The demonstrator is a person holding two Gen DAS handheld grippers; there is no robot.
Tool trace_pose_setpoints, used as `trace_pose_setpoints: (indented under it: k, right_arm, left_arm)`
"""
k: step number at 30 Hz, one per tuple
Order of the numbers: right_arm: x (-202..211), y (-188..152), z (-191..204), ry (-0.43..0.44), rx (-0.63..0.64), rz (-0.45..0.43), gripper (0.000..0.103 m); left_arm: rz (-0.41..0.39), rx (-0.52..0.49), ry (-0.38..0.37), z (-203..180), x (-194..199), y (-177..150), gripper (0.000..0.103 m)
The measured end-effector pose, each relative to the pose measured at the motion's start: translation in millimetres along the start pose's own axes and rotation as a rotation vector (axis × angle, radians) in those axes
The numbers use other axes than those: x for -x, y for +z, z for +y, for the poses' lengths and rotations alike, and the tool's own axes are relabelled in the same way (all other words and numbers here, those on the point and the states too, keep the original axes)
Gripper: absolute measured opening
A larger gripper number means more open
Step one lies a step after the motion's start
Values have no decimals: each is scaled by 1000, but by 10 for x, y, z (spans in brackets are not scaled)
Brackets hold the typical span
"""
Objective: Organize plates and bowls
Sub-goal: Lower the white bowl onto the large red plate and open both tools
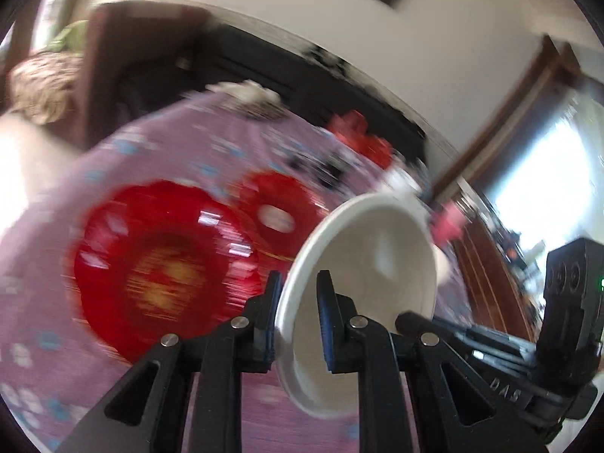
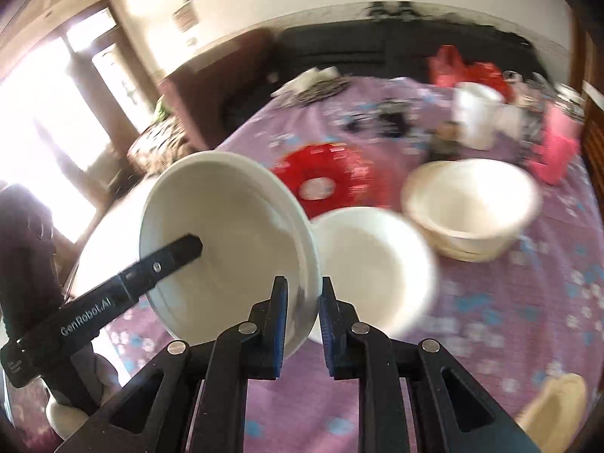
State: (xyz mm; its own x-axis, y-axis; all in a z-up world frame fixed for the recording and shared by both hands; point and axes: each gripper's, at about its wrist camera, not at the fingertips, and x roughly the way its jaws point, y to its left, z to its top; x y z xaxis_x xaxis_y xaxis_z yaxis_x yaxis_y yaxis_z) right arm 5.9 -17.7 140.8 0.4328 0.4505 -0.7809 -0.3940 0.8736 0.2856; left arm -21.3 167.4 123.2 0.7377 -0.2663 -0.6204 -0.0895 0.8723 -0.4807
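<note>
Both grippers hold the same white bowl, tilted on edge above the purple tablecloth. My left gripper (image 1: pixel 298 313) is shut on the white bowl's (image 1: pixel 370 264) rim. My right gripper (image 2: pixel 302 321) is shut on the opposite rim of that bowl (image 2: pixel 226 238); one left finger (image 2: pixel 181 253) shows inside it. A second white bowl (image 2: pixel 377 264) lies just behind it on the cloth. A white bowl stacked on plates (image 2: pixel 472 207) stands at the right. A large red plate (image 1: pixel 162 264) and a small red plate (image 1: pixel 279 215), also in the right wrist view (image 2: pixel 324 185), lie on the table.
The table wears a purple flowered cloth (image 2: pixel 490 321). At its far right stand a white jug (image 2: pixel 475 113), a pink object (image 2: pixel 555 154) and red bags (image 2: pixel 468 68). A cream object (image 2: pixel 555 404) lies near the front right. A dark sofa (image 2: pixel 377 45) runs behind.
</note>
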Motion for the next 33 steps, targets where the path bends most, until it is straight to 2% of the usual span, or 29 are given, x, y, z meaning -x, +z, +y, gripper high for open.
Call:
trace_pose_setpoints:
  k: [3,7,11,17,20,22,24,26,27,28,33]
  right_arm:
    - [-359,49,371,23,28,32,20]
    - [-827,93,718,8,56,77,20]
    - [-1195,147,799,-18,46,112,20]
    - [-1512,256,622,-32,-10,138,20]
    - [-1570,288,558,-19,-32,127,20]
    - [-1573,276,565,-20,-36,109,21]
    - [-1574,272,554,-18,-46,89,24]
    - [-1550,269,532,-9,-59,69,32]
    - [-1523,269,520,0,-68,57,40]
    - [-1492,269,505,10,-75,44,45]
    - [-1172,223,463,20,-93,-28,47]
  left_arm:
    - [-27,54,59,447,69,52,17]
    - [-20,103,112,860,-13,131,20]
    - [6,121,130,1124,-211,214,21]
    - [60,125,133,1258,-493,239,22]
    - [78,120,132,1293,-588,251,26]
    - [89,106,129,1279,-608,235,36]
    - [89,93,124,1261,-606,228,40]
    - [86,83,123,1235,-582,223,50]
    - [79,83,124,1230,-563,220,54]
    - [74,80,126,1226,-545,221,55]
    - [58,92,137,1253,-392,205,58]
